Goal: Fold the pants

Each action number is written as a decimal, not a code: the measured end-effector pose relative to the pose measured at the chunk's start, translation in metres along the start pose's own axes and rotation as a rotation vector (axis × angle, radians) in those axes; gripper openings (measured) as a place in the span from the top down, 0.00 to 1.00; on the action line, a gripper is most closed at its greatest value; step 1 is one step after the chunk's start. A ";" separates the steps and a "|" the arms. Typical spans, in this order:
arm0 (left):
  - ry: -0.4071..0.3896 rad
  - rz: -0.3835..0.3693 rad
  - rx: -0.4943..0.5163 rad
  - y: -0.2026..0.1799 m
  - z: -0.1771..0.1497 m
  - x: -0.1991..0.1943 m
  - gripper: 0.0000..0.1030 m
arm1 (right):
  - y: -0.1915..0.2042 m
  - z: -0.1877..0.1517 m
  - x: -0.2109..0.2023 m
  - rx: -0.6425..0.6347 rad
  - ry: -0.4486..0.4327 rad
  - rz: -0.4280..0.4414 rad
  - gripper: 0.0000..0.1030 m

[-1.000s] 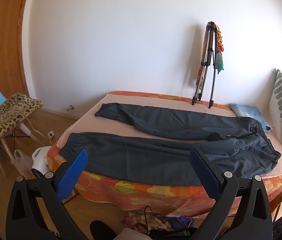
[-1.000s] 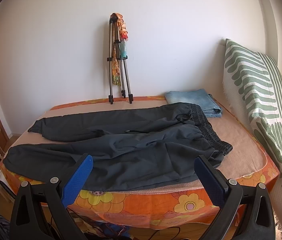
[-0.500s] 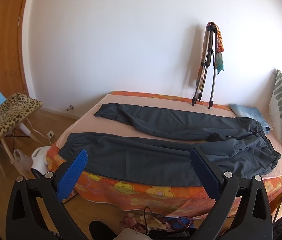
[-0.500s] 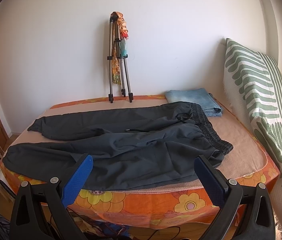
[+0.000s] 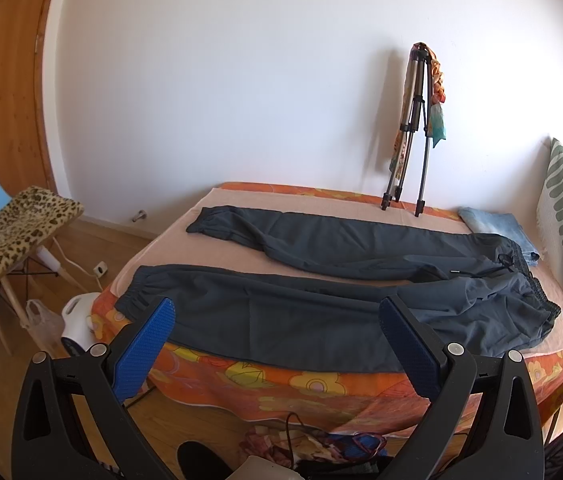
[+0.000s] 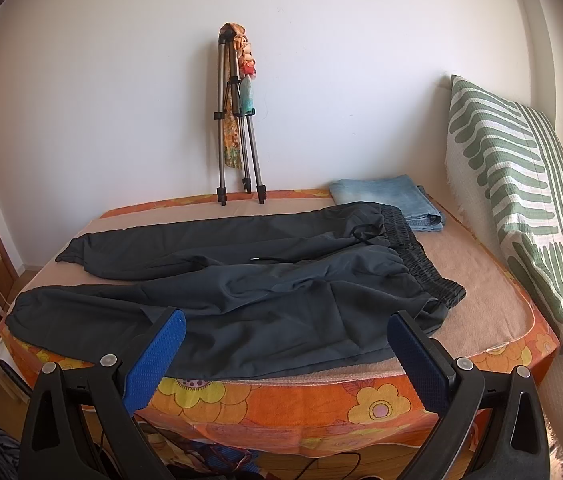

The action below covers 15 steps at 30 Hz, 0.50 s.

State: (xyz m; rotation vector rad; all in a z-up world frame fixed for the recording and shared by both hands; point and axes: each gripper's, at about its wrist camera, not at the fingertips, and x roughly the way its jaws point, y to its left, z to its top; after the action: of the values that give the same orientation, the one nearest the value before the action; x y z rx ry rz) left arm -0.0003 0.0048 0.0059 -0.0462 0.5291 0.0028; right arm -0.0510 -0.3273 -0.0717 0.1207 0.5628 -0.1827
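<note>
Dark grey pants (image 5: 321, 300) lie spread flat on the bed (image 5: 321, 388), legs apart, cuffs to the left, elastic waistband at the right. They also show in the right wrist view (image 6: 265, 300). My left gripper (image 5: 277, 316) is open and empty, held off the bed's front edge before the near leg. My right gripper (image 6: 285, 328) is open and empty, off the front edge before the near leg and hip. Neither touches the pants.
Folded blue jeans (image 6: 389, 200) lie at the bed's back right. A tripod (image 6: 237, 120) leans on the wall behind. A green-striped pillow (image 6: 521, 208) stands at the right. A blue chair with a leopard cushion (image 5: 17, 224) is at the left. Cables and clutter (image 5: 321, 440) lie on the floor below.
Both views have shifted slightly; the bed sits a little lower and closer in the frames. The pants have not moved and both grippers stay open.
</note>
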 end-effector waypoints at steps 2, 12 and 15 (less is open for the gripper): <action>0.000 0.000 0.000 0.000 0.000 0.000 0.01 | 0.000 0.000 0.000 0.000 -0.001 0.000 0.01; 0.001 -0.001 0.001 -0.001 -0.001 0.000 0.01 | 0.000 -0.001 0.001 0.000 0.000 0.000 0.01; 0.001 0.000 0.001 -0.001 -0.001 0.000 0.01 | 0.000 -0.001 0.001 0.000 0.000 0.001 0.01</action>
State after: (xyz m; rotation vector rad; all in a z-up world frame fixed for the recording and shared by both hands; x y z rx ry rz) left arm -0.0004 0.0039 0.0050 -0.0454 0.5300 0.0021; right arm -0.0510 -0.3268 -0.0727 0.1212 0.5625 -0.1821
